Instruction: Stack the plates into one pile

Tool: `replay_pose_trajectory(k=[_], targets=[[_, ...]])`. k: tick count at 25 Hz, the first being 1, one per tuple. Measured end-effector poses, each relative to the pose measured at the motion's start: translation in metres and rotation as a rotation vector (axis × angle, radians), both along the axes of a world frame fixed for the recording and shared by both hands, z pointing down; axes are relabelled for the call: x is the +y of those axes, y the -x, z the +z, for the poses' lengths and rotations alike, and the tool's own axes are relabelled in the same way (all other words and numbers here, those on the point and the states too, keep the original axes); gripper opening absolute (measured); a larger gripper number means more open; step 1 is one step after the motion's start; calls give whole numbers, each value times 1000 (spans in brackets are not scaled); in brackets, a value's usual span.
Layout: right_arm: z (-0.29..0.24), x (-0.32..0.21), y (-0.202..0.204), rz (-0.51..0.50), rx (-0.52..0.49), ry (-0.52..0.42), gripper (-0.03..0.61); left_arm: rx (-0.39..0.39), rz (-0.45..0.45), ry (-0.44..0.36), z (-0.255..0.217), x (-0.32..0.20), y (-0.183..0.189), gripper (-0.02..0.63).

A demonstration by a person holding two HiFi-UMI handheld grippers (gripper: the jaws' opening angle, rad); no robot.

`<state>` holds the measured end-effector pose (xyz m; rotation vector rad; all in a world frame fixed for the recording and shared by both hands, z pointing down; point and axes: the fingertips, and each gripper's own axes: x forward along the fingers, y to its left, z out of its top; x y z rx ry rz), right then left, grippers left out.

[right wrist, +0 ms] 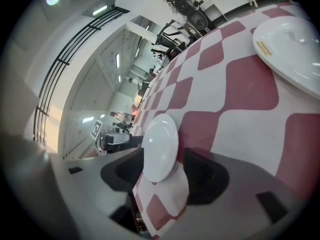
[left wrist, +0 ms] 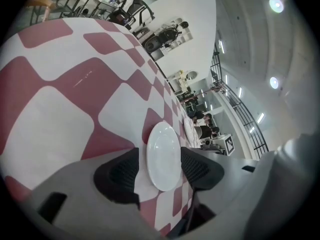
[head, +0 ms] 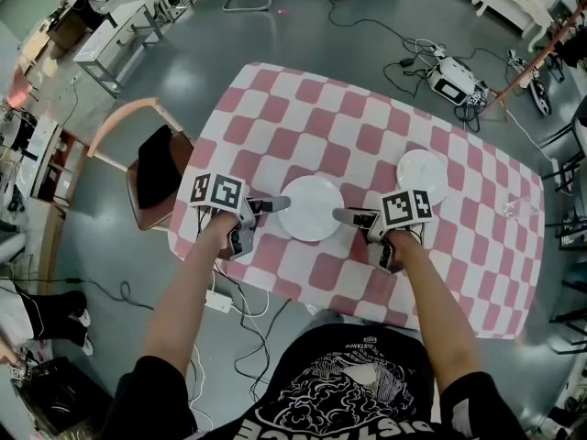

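Count: 2 plates, 2 grippers, 1 table, 1 chair. Near plate [head: 312, 207] lies flat about mid-table [head: 303, 108] on the pink-white check cloth. Far plate [head: 422, 175] lies flat at its 2 o'clock, well apart, so no pile yet. Both plates are white and shallow. The far plate has a small gold mark on its rim in the right gripper view. Left gripper [head: 278, 203] sits at the near plate's 9 o'clock with its tip just at the rim. Right gripper [head: 344, 215] sits at 3 to 4 o'clock, tip just beside the rim. From the head view I can't tell if either tip touches. Left gripper view: jaws apart, near plate framed in the gap ahead, pads not pressing on it. Right gripper view: same, jaws apart, near plate in the gap, no clamp, far plate at 2 o'clock. Each gripper carries 1 marker cube. Chair [head: 151, 168] with a dark seat stands at the table's 9 o'clock.
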<state>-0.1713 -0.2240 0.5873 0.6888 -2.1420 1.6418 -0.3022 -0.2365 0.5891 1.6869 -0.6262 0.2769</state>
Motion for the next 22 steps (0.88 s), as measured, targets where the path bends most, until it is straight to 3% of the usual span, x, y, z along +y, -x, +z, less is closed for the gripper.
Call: replay_pose_trajectory(k=[3,9,14,18,22], targets=[[2,-2,1,19,3,7,221,-11,7,0,2,0,-2,252],[3,-1,4,32,-3,15,218,-26,25,3,3,1,-13,233],[9,-3,5,59,20,31,183,-67,17,-2,11,0,-9,175],[17,-5,-2,81,69,39,99,-120,12,-12,17,-1,-5,118],[21,-3,-4,91,91,43,61,-152,8,-12,21,1,-1,74]])
